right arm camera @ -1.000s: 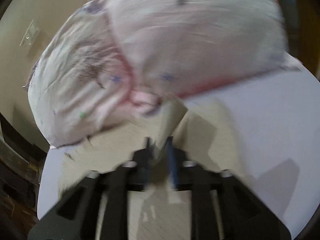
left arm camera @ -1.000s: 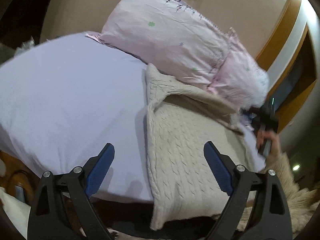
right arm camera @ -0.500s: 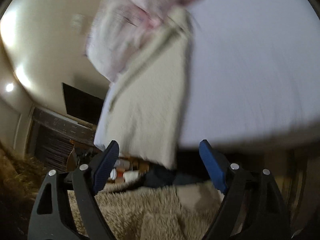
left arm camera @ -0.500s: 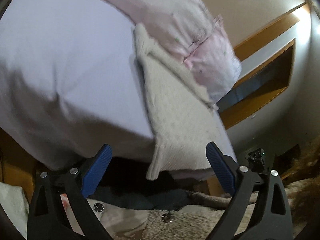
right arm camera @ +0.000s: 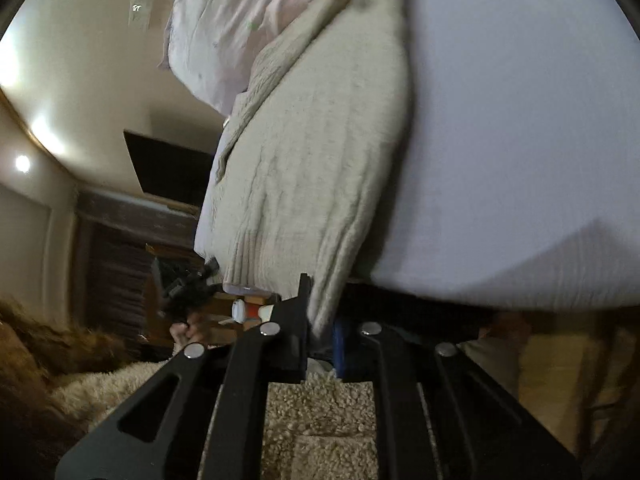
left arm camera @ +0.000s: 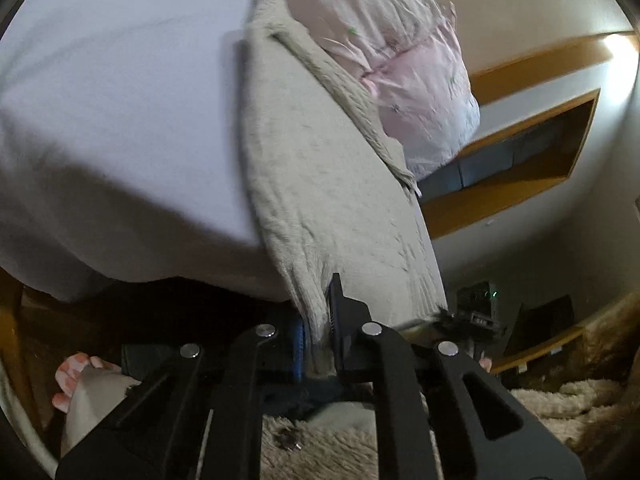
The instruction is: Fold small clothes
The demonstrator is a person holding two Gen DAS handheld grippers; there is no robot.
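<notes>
The knit sweater (left arm camera: pixel 320 168), laid along the bed (left arm camera: pixel 120 100) beside the pillow (left arm camera: pixel 400 60), was gripped at its overhanging hem corners by the closed left claw (left arm camera: pixel 316 336) and closed right claw (right arm camera: pixel 322 332).

Bed (left arm camera: pixel 120 100) (lavender sheet) — beige knit sweater (left arm camera: pixel 320 168) on it, hem overhanging edge; pink pillow (left arm camera: pixel 400 52) at head.

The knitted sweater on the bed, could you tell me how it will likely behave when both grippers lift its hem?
The sweater looks floppy: its hem droops over the bed edge. The thick knit probably sags between the left gripper and right gripper. The fuzzy texture suggests it should not slip.
</notes>
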